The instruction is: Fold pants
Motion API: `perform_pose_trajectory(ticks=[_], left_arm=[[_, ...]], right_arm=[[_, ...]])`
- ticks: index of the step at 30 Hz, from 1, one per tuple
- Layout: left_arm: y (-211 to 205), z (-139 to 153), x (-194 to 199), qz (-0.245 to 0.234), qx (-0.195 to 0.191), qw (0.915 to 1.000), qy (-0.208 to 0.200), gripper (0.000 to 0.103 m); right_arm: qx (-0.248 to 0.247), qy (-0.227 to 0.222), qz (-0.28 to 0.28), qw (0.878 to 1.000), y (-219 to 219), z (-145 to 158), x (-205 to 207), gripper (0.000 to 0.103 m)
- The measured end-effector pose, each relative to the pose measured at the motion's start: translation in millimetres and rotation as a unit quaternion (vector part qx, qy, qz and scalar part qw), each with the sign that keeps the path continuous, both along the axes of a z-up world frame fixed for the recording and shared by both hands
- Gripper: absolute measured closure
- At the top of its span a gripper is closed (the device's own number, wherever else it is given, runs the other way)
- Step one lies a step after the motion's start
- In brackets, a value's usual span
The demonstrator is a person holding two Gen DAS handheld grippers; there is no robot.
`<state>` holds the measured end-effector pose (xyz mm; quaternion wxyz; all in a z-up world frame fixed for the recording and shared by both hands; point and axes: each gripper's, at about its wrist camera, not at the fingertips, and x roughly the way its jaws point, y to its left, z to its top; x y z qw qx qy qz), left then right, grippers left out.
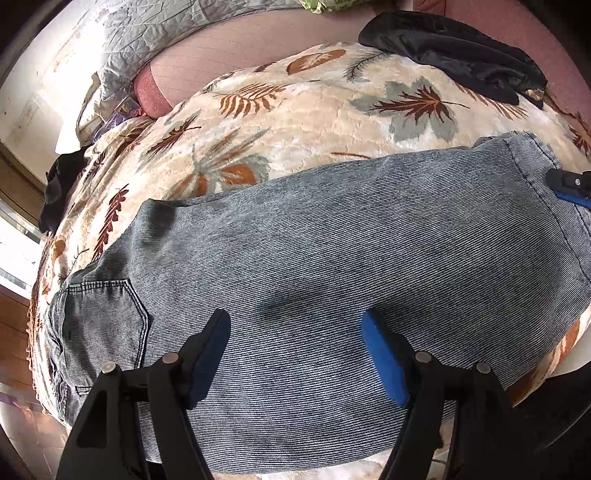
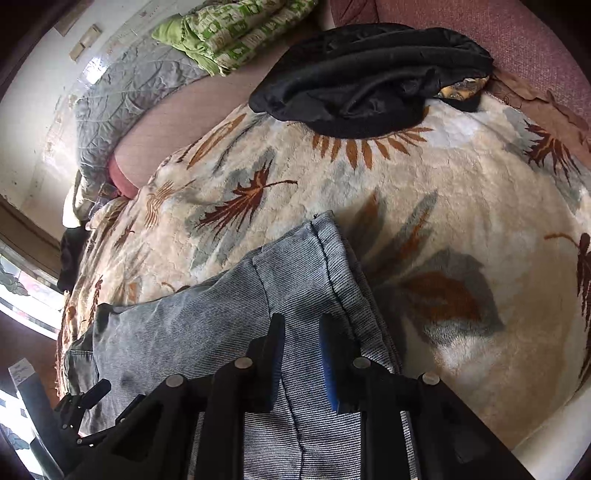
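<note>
two grippers over one pair of pants [image 1: 332, 258], grey-blue striped denim, lying across a leaf-print blanket [image 1: 295, 110] on a bed. pants look already doubled, leg on leg; back pocket [image 1: 103, 317] faces up at the waist end, to the left in the left wrist view, hem end to the right. left gripper [image 1: 295, 350] hovers over the mid-thigh area, jaws spread wide with cloth visible between them, nothing held; blue pads [image 1: 384, 365] face inward. whether the tips touch the fabric, cannot tell. right gripper [image 2: 303, 354] sits at the hem end, jaws drawn close together with denim running up through the narrow gap between them; looks pinched on the cloth, though the contact itself is partly hidden. in the right wrist view the hem corner [image 2: 321, 236] lies flat on the blanket ahead of the jaws. right gripper's tip also shows at the far right edge of the left view. black garment [image 2: 369, 81] heaped at the blanket's far edge, well apart from the pants. green-patterned cloth [image 2: 236, 33] and grey quilt [image 2: 122, 92] beyond it.
</note>
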<state>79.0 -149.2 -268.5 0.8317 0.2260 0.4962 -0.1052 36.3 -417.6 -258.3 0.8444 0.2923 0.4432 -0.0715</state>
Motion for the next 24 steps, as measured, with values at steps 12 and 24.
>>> perform_pose_trajectory(ticks=[12,24], left_arm=[[9.0,-4.5,1.3,0.023,-0.017,0.9995,-0.01,0.015],[35.7,-16.1,2.8,0.047,-0.097,0.9939,-0.026,0.0]], right_arm=[[-0.01,-0.038,0.023,0.999,15.3,14.8,-9.0,0.081],[-0.041,0.009,0.051,0.998,31.5,-3.7,5.9,0.081]])
